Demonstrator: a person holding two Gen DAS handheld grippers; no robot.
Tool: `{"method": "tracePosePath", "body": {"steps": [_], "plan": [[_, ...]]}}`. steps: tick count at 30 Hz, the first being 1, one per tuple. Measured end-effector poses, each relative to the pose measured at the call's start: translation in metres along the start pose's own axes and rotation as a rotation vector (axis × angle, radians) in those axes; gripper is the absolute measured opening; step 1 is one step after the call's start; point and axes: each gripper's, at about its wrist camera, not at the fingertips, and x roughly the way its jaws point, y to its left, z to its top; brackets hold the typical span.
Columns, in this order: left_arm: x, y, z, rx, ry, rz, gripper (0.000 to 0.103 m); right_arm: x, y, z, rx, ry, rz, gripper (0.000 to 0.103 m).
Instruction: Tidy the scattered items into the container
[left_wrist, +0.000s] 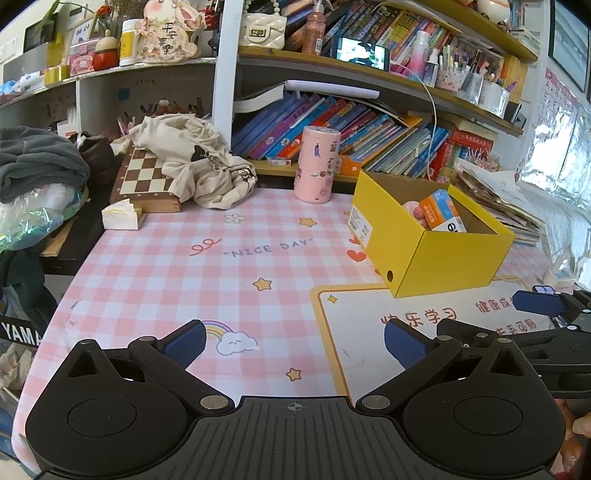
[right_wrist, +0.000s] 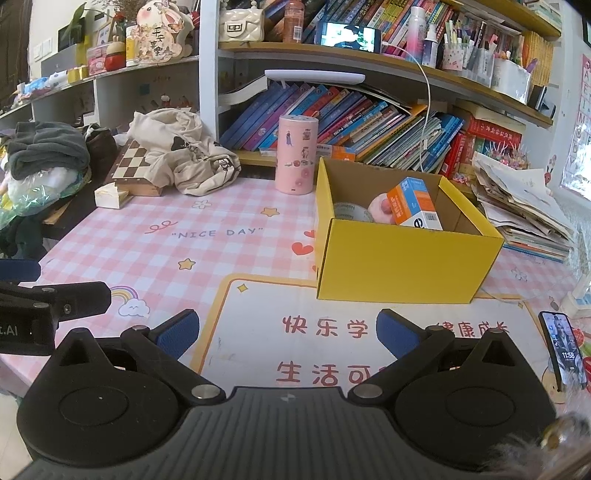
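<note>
A yellow cardboard box (left_wrist: 458, 262) (right_wrist: 402, 258) stands open on the pink checked table mat. Inside it lie an orange and blue carton (left_wrist: 441, 210) (right_wrist: 413, 201), a pink round item (right_wrist: 380, 208) and a roll of tape (right_wrist: 351, 212). My left gripper (left_wrist: 293, 341) is open and empty, low over the mat, left of the box. My right gripper (right_wrist: 286, 330) is open and empty over the white printed panel in front of the box. The right gripper also shows at the right edge of the left wrist view (left_wrist: 539, 302).
A pink cylinder (left_wrist: 317, 164) (right_wrist: 297, 153) stands behind the box. A chessboard (left_wrist: 144, 177) under a cream cloth bag (left_wrist: 199, 162) lies at the back left. Bookshelves run along the back. A paper stack (right_wrist: 517, 206) sits right. A phone (right_wrist: 565, 349) lies near the right edge.
</note>
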Motion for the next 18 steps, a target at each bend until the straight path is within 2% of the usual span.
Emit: {"method": "tracePosePath", "body": {"steps": [18], "plan": [[0.0031,-0.0008,-0.0045,-0.018,0.021,0.004,0.103,0.0004,0.0019,-0.0040,0.002,0.010,0.002,0.103]]}}
